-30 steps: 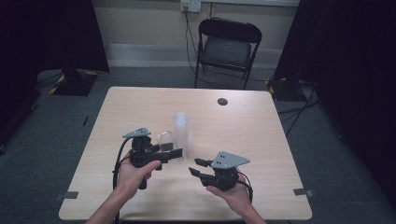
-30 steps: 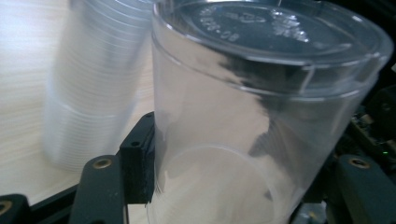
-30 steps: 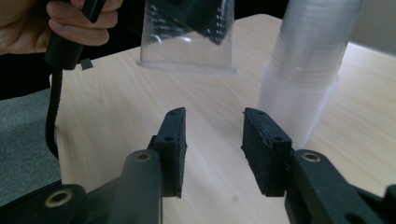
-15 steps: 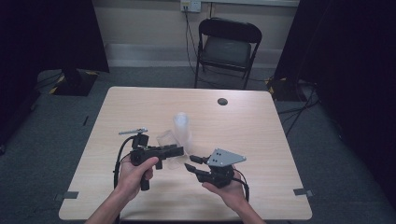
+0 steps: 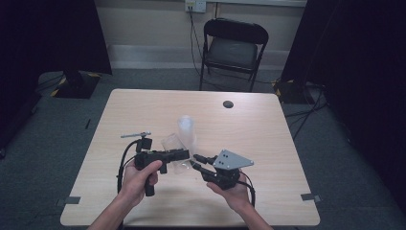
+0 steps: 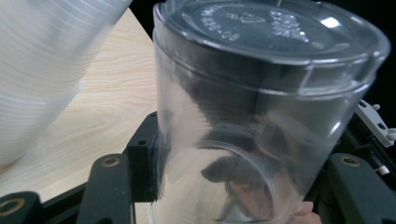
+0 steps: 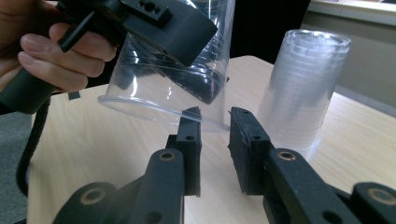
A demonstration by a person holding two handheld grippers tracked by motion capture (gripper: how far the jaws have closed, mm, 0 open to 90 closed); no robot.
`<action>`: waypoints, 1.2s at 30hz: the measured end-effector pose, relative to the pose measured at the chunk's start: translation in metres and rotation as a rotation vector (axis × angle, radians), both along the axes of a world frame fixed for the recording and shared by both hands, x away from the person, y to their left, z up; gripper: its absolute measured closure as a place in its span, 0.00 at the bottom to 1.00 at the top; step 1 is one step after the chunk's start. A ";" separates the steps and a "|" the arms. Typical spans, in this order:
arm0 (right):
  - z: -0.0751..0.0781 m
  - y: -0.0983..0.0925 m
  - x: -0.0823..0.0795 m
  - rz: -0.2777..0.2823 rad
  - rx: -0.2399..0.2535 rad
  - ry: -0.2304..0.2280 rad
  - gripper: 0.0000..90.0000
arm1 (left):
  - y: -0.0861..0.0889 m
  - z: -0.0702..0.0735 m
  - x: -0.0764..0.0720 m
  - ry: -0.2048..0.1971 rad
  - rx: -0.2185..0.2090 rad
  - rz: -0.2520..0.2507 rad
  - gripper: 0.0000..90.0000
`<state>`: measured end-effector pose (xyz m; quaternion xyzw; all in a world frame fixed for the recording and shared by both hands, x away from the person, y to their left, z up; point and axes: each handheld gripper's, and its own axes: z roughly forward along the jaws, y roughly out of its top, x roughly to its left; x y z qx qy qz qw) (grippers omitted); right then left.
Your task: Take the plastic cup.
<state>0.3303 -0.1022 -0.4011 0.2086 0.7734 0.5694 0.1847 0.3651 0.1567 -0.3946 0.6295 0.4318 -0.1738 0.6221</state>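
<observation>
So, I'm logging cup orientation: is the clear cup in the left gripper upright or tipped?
Tipped. The single clear cup, clamped in the left gripper, hangs tilted above the table, rim lowest, base up.

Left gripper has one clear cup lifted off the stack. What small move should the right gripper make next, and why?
Probably ease the right gripper forward so its open jaws straddle the rim of the clear cup. The left gripper holds that cup tilted beside the cup stack, with its rim just beyond the right jaws.

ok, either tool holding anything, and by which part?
The left tool holds a single clear cup by its side wall, jaws either side. The right tool is open, holding nothing.
</observation>
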 end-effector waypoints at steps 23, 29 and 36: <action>0.000 0.016 -0.003 -0.059 0.090 -0.166 0.83 | -0.009 0.006 -0.005 0.017 -0.072 -0.021 0.45; -0.001 0.019 -0.003 -0.086 0.117 -0.216 0.83 | -0.012 0.006 -0.006 0.020 -0.077 -0.027 0.44; -0.001 0.023 -0.006 -0.120 0.141 -0.254 0.86 | -0.017 0.004 -0.007 0.016 -0.080 -0.055 0.43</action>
